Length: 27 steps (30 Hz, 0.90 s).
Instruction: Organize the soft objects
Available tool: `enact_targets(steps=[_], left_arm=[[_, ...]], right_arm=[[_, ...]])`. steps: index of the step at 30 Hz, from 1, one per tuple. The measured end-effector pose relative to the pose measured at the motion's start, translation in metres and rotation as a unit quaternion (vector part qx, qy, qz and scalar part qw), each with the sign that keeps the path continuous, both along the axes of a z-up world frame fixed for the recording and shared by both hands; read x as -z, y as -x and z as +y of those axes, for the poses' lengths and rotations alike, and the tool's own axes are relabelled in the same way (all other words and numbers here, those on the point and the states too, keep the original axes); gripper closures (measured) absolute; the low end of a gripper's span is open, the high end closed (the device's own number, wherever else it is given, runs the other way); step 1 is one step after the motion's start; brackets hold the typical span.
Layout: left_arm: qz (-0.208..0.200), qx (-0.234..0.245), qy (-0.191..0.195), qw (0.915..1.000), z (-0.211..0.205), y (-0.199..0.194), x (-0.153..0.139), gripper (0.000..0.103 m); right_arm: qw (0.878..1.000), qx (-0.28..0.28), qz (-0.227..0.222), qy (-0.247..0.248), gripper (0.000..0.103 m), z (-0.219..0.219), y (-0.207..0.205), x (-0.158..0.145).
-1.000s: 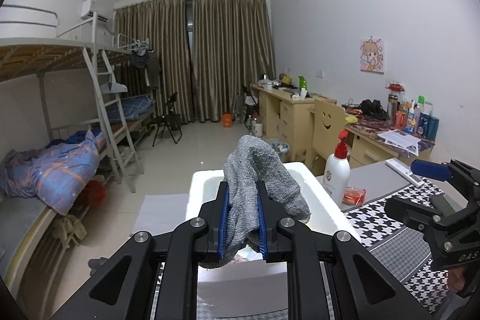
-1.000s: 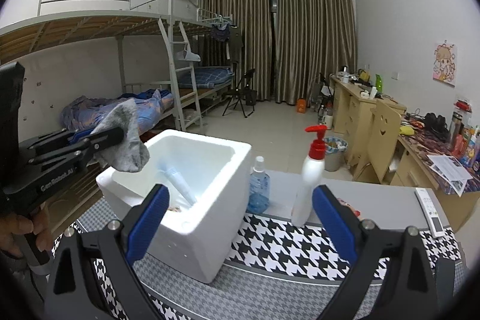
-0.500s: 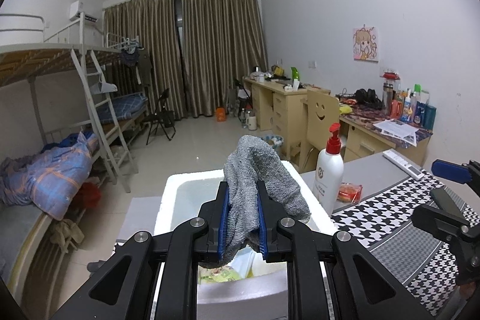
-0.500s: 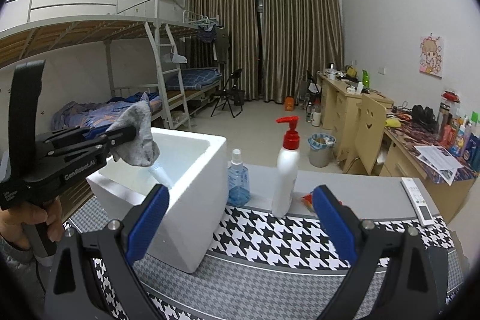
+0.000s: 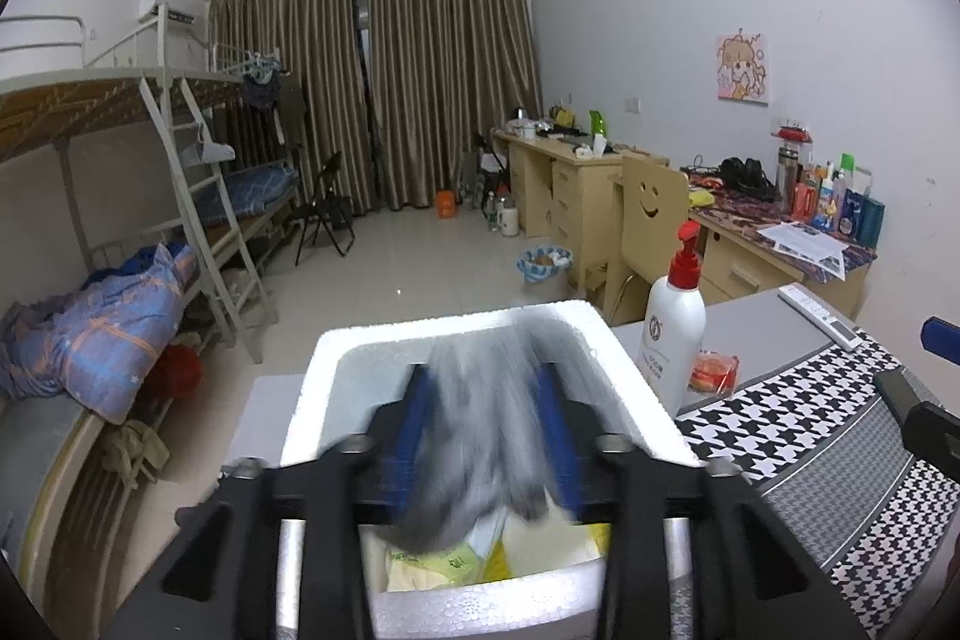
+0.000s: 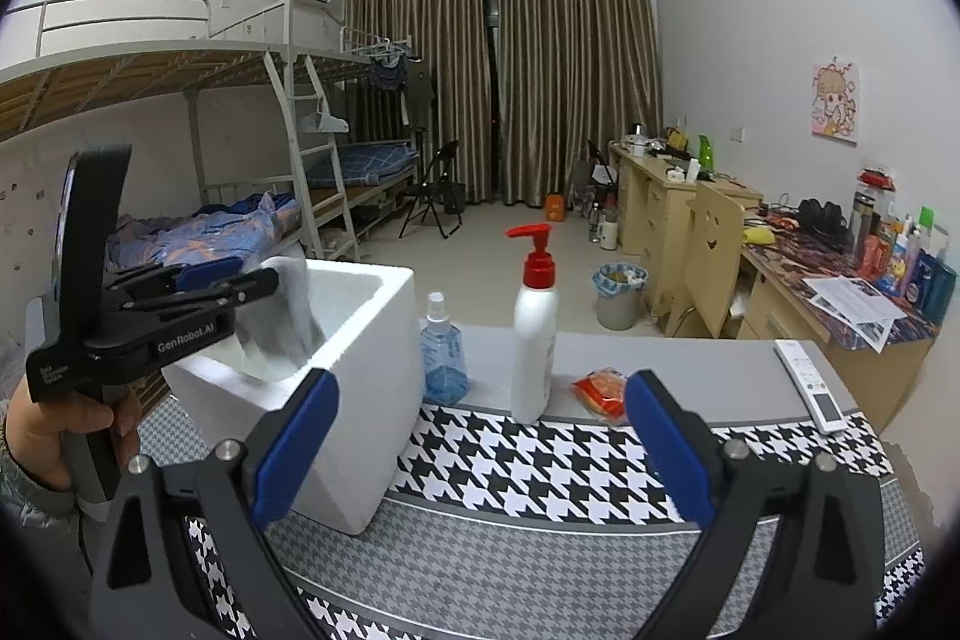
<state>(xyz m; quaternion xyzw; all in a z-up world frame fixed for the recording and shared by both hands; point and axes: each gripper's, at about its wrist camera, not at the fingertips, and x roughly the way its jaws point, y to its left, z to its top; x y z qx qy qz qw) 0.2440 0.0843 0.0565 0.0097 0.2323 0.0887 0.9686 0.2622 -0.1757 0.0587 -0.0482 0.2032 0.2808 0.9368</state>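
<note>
One grey sock [image 5: 486,424], blurred, hangs between the left gripper [image 5: 486,430]'s parted blue fingers, over the single open foam box [image 5: 624,376], apparently dropping in; packets already lie below. The right gripper [image 6: 480,448] spreads wide, empty, above the bench [image 6: 660,388]. No other soft objects show.

The sock [image 5: 486,424] is grey. The box [image 6: 366,340] is white. The cloth [image 6: 540,466] on the table has black and white checks. The tall bottle [image 6: 534,334] is white with a red pump. The small bottle [image 6: 443,352] is blue.
</note>
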Motion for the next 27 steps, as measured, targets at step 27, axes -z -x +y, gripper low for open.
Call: enact_targets(steps=[27], left_arm=[[-0.087,-0.038,-0.015,0.9953,-0.037,0.078,-0.027,0.001]], right_arm=[[0.999,-0.013,-0.022,-0.022,0.005,-0.021,0.034,-0.009]])
